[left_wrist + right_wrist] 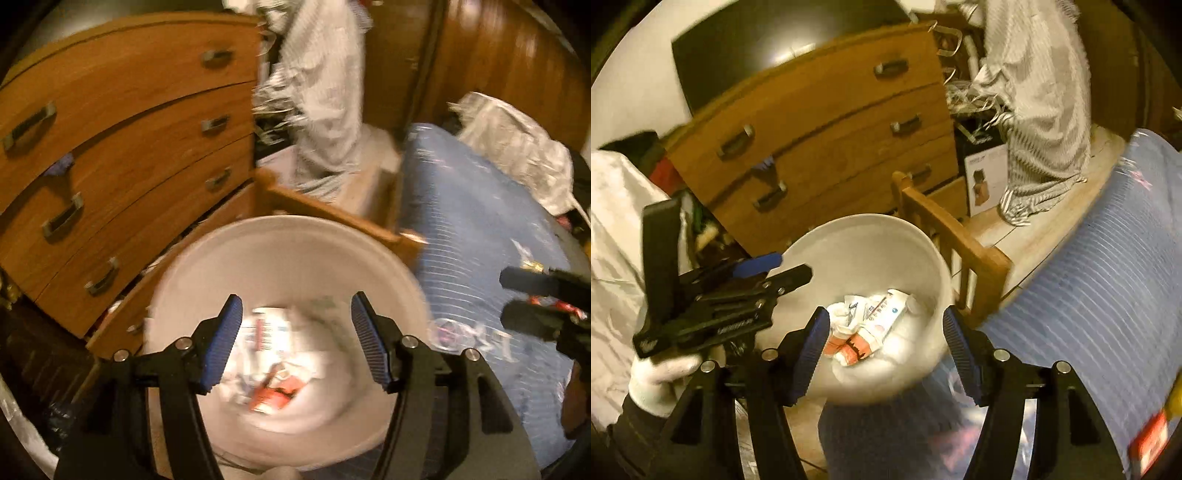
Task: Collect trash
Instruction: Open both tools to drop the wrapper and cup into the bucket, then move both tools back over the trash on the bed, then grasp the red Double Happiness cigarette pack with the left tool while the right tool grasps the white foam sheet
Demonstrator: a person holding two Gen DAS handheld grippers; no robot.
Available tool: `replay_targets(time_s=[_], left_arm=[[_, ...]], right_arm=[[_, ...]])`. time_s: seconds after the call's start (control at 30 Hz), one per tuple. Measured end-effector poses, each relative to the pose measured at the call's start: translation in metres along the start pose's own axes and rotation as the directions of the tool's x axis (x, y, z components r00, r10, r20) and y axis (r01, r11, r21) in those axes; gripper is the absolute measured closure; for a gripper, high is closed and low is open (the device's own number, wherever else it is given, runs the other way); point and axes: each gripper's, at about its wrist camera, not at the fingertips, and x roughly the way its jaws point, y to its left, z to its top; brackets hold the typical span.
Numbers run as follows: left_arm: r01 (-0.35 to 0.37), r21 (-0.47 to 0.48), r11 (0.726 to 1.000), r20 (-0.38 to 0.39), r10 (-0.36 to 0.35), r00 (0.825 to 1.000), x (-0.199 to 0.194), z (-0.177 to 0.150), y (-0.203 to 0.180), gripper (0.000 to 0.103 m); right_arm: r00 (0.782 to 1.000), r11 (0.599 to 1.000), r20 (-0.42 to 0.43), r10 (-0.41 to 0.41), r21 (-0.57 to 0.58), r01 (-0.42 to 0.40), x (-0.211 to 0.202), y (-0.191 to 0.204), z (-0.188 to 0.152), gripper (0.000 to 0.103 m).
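Observation:
A round white bin stands on the floor below both grippers. Crumpled paper and red-and-white wrappers lie in its bottom, blurred in the left wrist view. My left gripper hangs open over the bin with nothing between its blue pads. In the right wrist view the same bin and its trash show more sharply. There my right gripper is open and empty above the bin's near rim. The left gripper appears at the left, held by a white-gloved hand. The right gripper enters the left wrist view at the right edge.
A wooden dresser with several drawers stands behind the bin. A wooden bed frame and blue striped bedding lie to the right. Striped cloth hangs at the back, over a cardboard box. A crumpled white bag rests on the bedding.

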Motion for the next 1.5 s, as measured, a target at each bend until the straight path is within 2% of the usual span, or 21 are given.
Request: replay_targets(time_s=[0.1,0.2,0.3,0.33,0.43,0.53,0.63,0.67,0.77,0.8,0.9,0.97,1.1,1.27,1.37,1.43,1.5], left_arm=[[0.074,0.076,0.994,0.002,-0.074,0.997,-0.005,-0.013,-0.051,0.044],[0.172,0.154,0.973,-0.017,-0.172,0.985,-0.006,-0.029,-0.11,0.044],[0.272,0.233,0.934,-0.074,-0.262,0.962,0.001,-0.05,-0.179,0.044],[0.288,0.249,0.925,-0.09,-0.274,0.958,0.005,-0.056,-0.193,0.044],[0.373,0.304,0.877,-0.164,-0.337,0.927,0.017,-0.084,-0.252,0.044],[0.435,0.299,0.849,-0.234,-0.377,0.896,0.033,-0.103,-0.291,0.044],[0.401,0.305,0.864,-0.251,-0.334,0.909,0.049,-0.116,-0.315,0.044],[0.4,0.295,0.868,-0.258,-0.331,0.908,0.053,-0.118,-0.318,0.044],[0.379,0.283,0.881,-0.263,-0.309,0.914,0.059,-0.124,-0.322,0.043],[0.37,0.281,0.886,-0.262,-0.3,0.917,0.06,-0.125,-0.32,0.04],[0.355,0.253,0.9,-0.263,-0.29,0.92,0.062,-0.124,-0.312,0.04],[0.353,0.242,0.904,-0.265,-0.288,0.92,0.061,-0.124,-0.304,0.039],[0.355,0.243,0.903,-0.268,-0.289,0.919,0.057,-0.126,-0.297,0.039],[0.374,0.212,0.903,-0.262,-0.316,0.912,0.052,-0.128,-0.283,0.039],[0.377,0.188,0.907,-0.257,-0.326,0.91,0.056,-0.123,-0.279,0.037],[0.372,0.173,0.912,-0.249,-0.325,0.912,0.055,-0.12,-0.277,0.032],[0.362,0.174,0.916,-0.234,-0.319,0.919,0.052,-0.115,-0.276,0.03]], right_arm=[[0.997,0.998,0.068,-0.035,0.057,0.031,-0.055,-0.028,-0.057,0.038],[0.987,0.985,0.103,-0.123,0.131,0.109,-0.11,-0.06,-0.124,0.038],[0.977,0.962,0.119,-0.179,0.231,0.148,-0.158,-0.093,-0.184,0.038],[0.967,0.947,0.127,-0.22,0.265,0.181,-0.18,-0.105,-0.207,0.038],[0.942,0.906,0.151,-0.299,0.354,0.231,-0.23,-0.132,-0.262,0.038],[0.926,0.874,0.141,-0.349,0.405,0.267,-0.261,-0.161,-0.299,0.038],[0.926,0.871,0.118,-0.357,0.4,0.285,-0.261,-0.19,-0.299,0.041],[0.927,0.873,0.104,-0.359,0.388,0.295,-0.257,-0.206,-0.292,0.049],[0.944,0.889,0.067,-0.324,0.363,0.279,-0.226,-0.231,-0.259,0.06],[0.943,0.89,0.055,-0.329,0.352,0.29,-0.212,-0.237,-0.244,0.061],[0.949,0.897,0.037,-0.314,0.34,0.284,-0.182,-0.265,-0.21,0.063],[0.961,0.903,0.019,-0.275,0.347,0.252,-0.161,-0.28,-0.189,0.063],[0.956,0.895,-0.061,-0.287,0.339,0.29,-0.118,-0.303,-0.166,0.063],[0.965,0.894,-0.08,-0.248,0.365,0.26,-0.118,-0.294,-0.177,0.063],[0.984,0.907,-0.074,-0.163,0.38,0.179,-0.127,-0.259,-0.202,0.063],[0.994,0.929,-0.046,-0.103,0.354,0.112,-0.137,-0.228,-0.216,0.063],[0.995,0.937,0.001,-0.104,0.336,0.098,-0.157,-0.21,-0.228,0.062]])
